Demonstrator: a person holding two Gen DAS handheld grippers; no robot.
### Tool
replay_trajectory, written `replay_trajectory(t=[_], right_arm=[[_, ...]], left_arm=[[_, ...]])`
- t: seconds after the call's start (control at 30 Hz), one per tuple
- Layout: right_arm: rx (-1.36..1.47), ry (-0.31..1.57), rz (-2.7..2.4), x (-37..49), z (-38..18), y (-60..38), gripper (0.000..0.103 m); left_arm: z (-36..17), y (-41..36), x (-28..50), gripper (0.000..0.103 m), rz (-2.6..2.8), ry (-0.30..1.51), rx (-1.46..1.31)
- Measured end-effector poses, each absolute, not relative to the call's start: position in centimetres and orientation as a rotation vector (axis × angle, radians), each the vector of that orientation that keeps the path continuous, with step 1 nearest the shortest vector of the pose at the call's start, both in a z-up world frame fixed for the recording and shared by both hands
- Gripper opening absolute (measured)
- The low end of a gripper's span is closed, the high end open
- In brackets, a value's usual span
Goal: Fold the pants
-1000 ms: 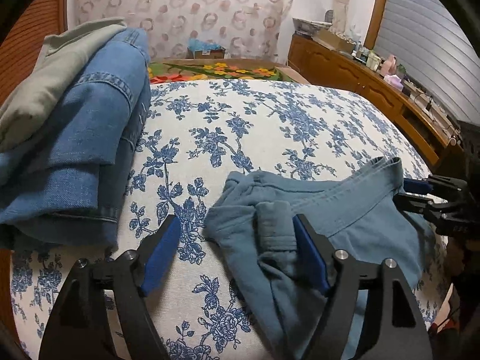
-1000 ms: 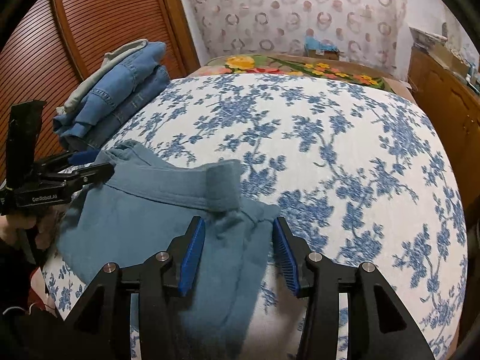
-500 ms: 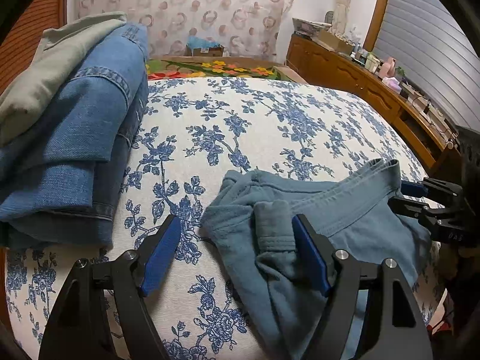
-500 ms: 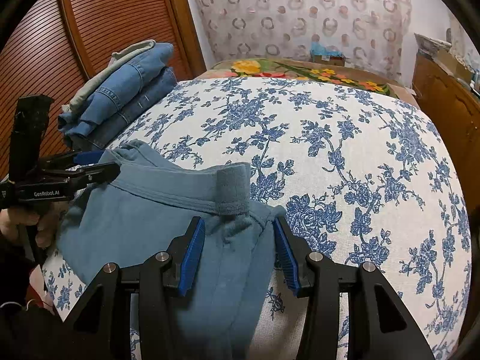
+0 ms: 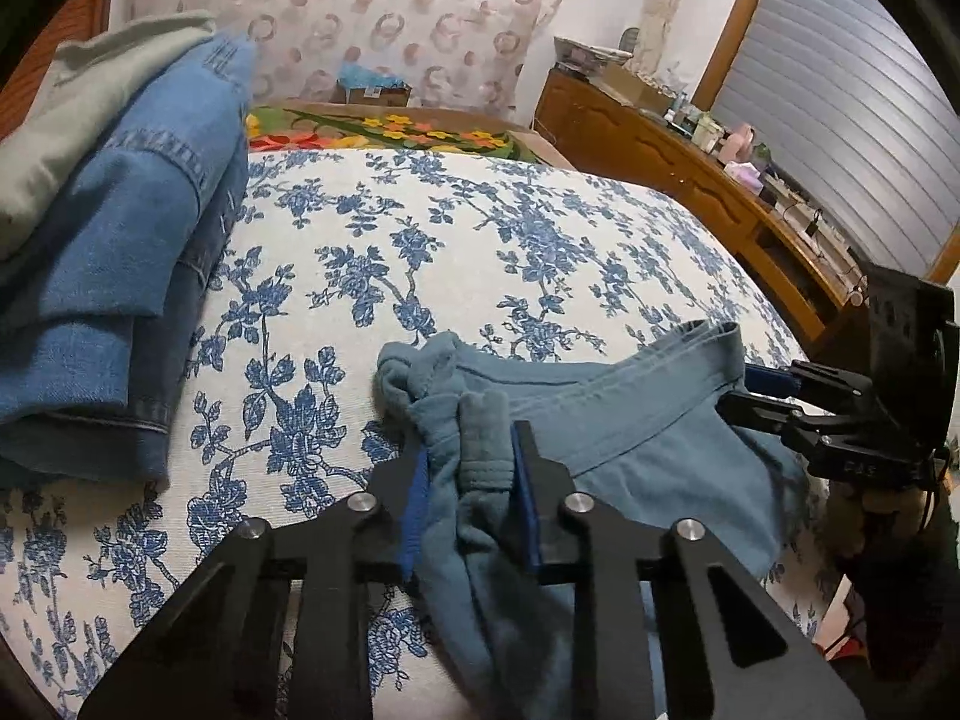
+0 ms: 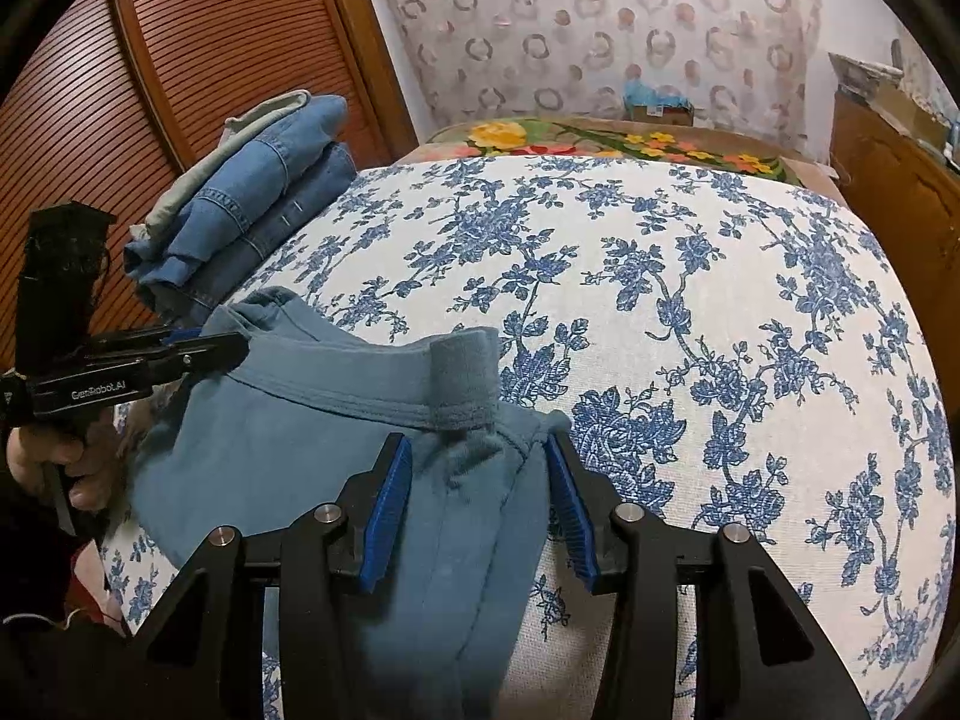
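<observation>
Teal-blue pants [image 5: 612,438] lie at the near edge of the floral bed, waistband toward the bed's middle; they also show in the right wrist view [image 6: 312,420]. My left gripper [image 5: 471,468] is shut on the bunched waistband corner with a belt loop between its blue pads. From the right wrist view it [image 6: 198,348] pinches the left waistband end. My right gripper [image 6: 477,468] is open, its blue pads either side of the other waistband end near a belt loop [image 6: 465,378]. In the left wrist view it [image 5: 762,393] sits at the waistband's right end.
A stack of folded jeans [image 5: 114,276] topped by a pale green garment [image 5: 78,102] sits at the bed's left side [image 6: 252,210]. The blue-flowered bedspread [image 6: 690,312] stretches ahead. A wooden dresser [image 5: 690,180] with clutter runs along the right wall.
My left gripper has closed from wide open onto the bunched waistband corner. My right gripper has stayed open over the other end.
</observation>
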State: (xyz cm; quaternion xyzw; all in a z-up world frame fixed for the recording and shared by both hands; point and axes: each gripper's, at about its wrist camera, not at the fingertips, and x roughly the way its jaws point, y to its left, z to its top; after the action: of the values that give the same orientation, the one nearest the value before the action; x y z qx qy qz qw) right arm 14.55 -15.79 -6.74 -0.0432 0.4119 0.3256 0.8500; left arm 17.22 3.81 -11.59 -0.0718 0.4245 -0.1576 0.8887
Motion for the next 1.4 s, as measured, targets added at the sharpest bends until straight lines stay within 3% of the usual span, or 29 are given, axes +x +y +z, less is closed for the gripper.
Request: replay_trajectory(t=[0.1, 0.23, 0.33, 1.4], right_arm=[[-0.101, 0.868, 0.683, 14.5, -6.7, -15.7, 0.036], [-0.084, 0.88, 0.703, 14.6, -6.8, -15.8, 0.016], [-0.066, 0.882, 0.718, 14.5, -6.8, -16.0, 0.011], [-0.015, 0.503, 0.722, 5.1, 3.6, -22.0, 0.009]], left_arm=[[-11.2, 3.6, 17.1, 0.023, -0.323, 0.879, -0.141], [-10.5, 3.5, 16.7, 0.022, -0.327, 0.865, -0.141], [-9.8, 3.2, 16.2, 0.021, -0.329, 0.852, -0.13], [2.2, -0.1, 8.7, 0.019, -0.346, 0.525, 0.0]])
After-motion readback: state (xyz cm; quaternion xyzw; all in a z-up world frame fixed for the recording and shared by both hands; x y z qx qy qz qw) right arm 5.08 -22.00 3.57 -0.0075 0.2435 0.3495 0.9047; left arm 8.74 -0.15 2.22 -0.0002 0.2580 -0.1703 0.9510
